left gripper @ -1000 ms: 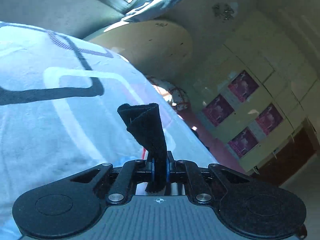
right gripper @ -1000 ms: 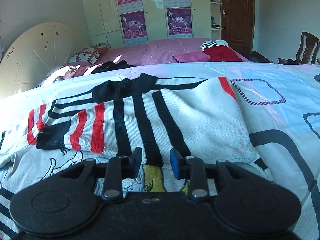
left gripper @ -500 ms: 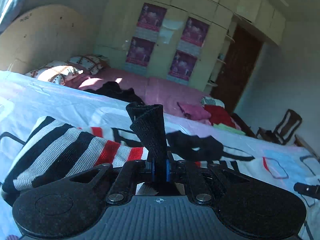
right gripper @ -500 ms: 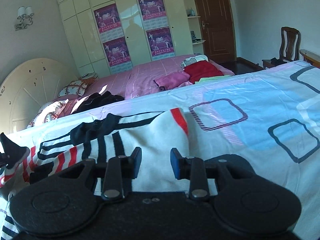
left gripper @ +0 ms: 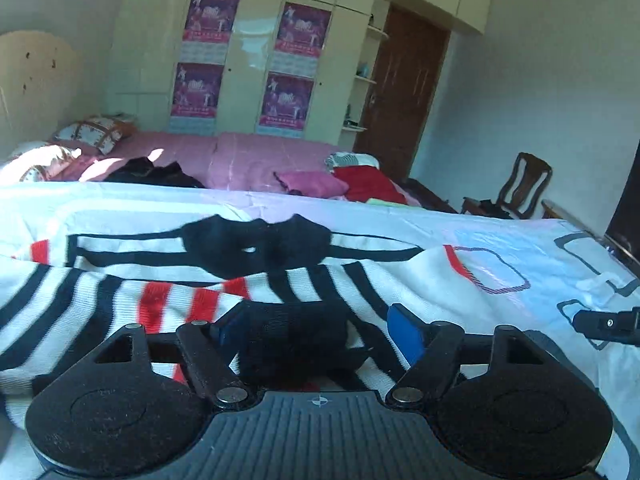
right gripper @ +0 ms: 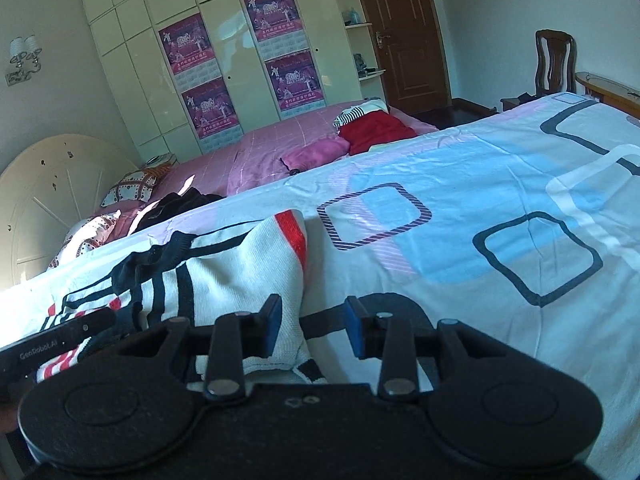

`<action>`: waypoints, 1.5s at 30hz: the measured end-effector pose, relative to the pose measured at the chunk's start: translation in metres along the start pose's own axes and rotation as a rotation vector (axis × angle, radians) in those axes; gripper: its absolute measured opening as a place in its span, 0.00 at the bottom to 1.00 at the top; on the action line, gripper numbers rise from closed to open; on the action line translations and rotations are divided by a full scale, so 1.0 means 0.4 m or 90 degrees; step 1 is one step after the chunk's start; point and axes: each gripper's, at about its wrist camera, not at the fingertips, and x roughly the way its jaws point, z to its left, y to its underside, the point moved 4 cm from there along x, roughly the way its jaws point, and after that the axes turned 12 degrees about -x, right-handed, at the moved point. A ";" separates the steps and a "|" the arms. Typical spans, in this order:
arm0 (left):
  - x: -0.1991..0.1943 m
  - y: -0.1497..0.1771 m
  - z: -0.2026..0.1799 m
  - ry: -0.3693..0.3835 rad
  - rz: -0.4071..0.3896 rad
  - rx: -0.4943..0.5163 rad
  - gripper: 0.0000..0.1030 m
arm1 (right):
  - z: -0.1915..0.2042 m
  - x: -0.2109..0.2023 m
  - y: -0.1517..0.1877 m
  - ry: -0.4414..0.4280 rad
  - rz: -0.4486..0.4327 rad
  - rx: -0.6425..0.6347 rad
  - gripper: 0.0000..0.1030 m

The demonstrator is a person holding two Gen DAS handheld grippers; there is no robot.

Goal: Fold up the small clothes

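I see a striped sweater (left gripper: 120, 296) in white knit with black and red bands, lying rumpled on the bed. Its black collar (left gripper: 256, 246) faces away. One black cuff (left gripper: 296, 340) lies folded across the body.

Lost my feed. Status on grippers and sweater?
Left gripper jaws just opened, black cuff loose between. Right gripper open, empty. Striped sweater on bed. Nothing in the way.

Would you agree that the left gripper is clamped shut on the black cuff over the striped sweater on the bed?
Not quite: the left gripper is not clamped shut. In the left wrist view its jaws have just been opening and stand wide apart, with the black cuff lying loose between them. The rest holds: it is over the striped sweater on the bed.
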 end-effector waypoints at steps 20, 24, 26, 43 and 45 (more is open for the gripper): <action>-0.326 0.047 0.395 -0.228 -0.043 -0.007 0.72 | 0.391 0.228 0.037 -0.289 0.122 0.166 0.36; -0.313 0.028 0.436 -0.250 -0.037 -0.024 0.72 | 0.408 0.253 0.040 -0.277 0.126 0.167 0.25; -0.274 0.024 0.458 -0.242 -0.005 -0.040 0.72 | 0.416 0.260 0.041 -0.245 0.128 0.138 0.16; -0.203 0.039 0.485 -0.256 -0.006 -0.070 0.72 | 0.303 0.199 -0.033 -0.123 0.011 -0.100 0.07; -0.198 0.040 0.490 -0.256 0.001 -0.072 0.72 | 0.304 0.189 -0.026 -0.136 0.002 -0.097 0.07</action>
